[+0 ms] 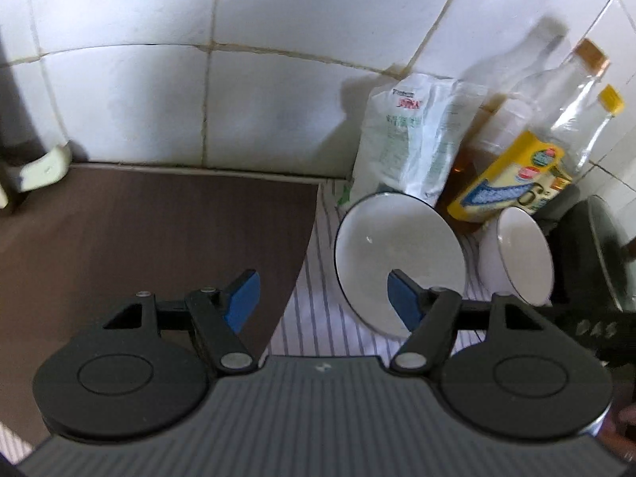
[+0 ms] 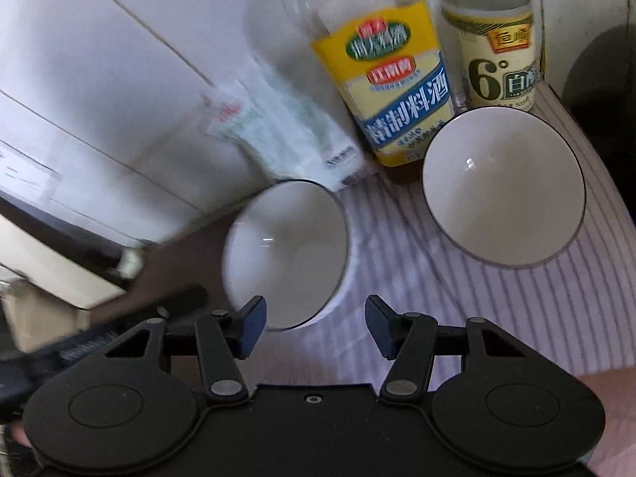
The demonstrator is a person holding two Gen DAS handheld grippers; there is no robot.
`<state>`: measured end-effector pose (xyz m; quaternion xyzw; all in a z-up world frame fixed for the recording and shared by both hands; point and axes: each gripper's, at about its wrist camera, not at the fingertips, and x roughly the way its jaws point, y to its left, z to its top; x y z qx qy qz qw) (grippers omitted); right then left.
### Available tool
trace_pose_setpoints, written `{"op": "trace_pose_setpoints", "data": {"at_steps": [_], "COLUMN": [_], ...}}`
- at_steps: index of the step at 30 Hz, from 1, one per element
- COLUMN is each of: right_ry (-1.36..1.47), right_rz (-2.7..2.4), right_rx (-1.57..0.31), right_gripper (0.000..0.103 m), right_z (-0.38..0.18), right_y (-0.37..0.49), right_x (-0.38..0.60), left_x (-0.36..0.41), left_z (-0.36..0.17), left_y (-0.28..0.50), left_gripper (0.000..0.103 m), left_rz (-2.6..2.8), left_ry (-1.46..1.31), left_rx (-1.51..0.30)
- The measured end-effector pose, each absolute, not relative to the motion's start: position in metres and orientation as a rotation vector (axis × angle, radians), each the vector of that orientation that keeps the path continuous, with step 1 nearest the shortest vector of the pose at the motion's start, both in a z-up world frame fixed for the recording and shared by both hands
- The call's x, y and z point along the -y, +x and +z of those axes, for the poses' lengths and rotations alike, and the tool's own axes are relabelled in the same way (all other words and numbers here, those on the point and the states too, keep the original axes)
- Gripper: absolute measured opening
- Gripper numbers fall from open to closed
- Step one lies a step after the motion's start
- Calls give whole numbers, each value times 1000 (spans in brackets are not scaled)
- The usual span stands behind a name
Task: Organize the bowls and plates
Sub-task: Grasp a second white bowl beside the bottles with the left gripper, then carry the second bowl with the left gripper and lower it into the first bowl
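My left gripper [image 1: 322,298] stands spread, nothing between its blue pads; a dark-rimmed white bowl [image 1: 399,262] lies right of centre on the striped cloth [image 1: 318,326]. My right gripper [image 2: 316,328] is likewise spread and empty, with the second bowl [image 2: 503,185] at centre right. Upper centre: a yellow-labelled bottle [image 2: 391,91] reading "精制料酒"; beside it a bottle marked "6°" [image 2: 499,59]. Print on the white packet [image 2: 278,131] is blurred.

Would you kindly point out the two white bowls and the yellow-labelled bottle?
Left bowl [image 2: 286,246], right wrist view, inner wall.
Right bowl [image 2: 505,187], right wrist view, inside bottom.
Yellow-labelled bottle [image 2: 393,79], right wrist view, label.
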<state>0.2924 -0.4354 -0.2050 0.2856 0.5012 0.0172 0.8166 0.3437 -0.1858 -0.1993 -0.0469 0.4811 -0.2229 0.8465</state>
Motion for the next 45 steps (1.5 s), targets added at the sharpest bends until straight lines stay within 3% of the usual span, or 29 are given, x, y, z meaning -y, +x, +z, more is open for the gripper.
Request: {"op": "trace_pose_setpoints", "data": {"at_steps": [3, 5, 7, 10, 12, 16, 30, 45], "right_ry": [564, 551, 571, 588, 574, 607, 598, 604], "right_rz": [14, 0, -11, -26, -38, -37, 35, 91], "right_rx": [-1078, -1080, -1086, -1081, -1084, -1078, -1015, -963], "right_gripper": [59, 57, 47, 26, 16, 13, 16, 16], "right_z": [-217, -224, -230, -232, -232, -234, -200, -148], "right_y": [308, 316, 322, 326, 326, 324, 298, 218], "right_x": [428, 426, 429, 432, 433, 442, 444, 450], "left_x": [195, 200, 204, 208, 210, 220, 207, 201], "left_z": [-210, -217, -221, -225, -226, -228, -198, -132], "left_y": [356, 362, 367, 372, 374, 370, 338, 261], "left_gripper": [67, 61, 54, 29, 19, 10, 10, 10], "left_rz": [-476, -484, -499, -506, -520, -552, -521, -553], "left_ry": [-94, -68, -49, -33, -28, 19, -31, -29], "left_rx": [-1045, -1061, -1082, -1115, -1126, -1117, -1208, -1166]}}
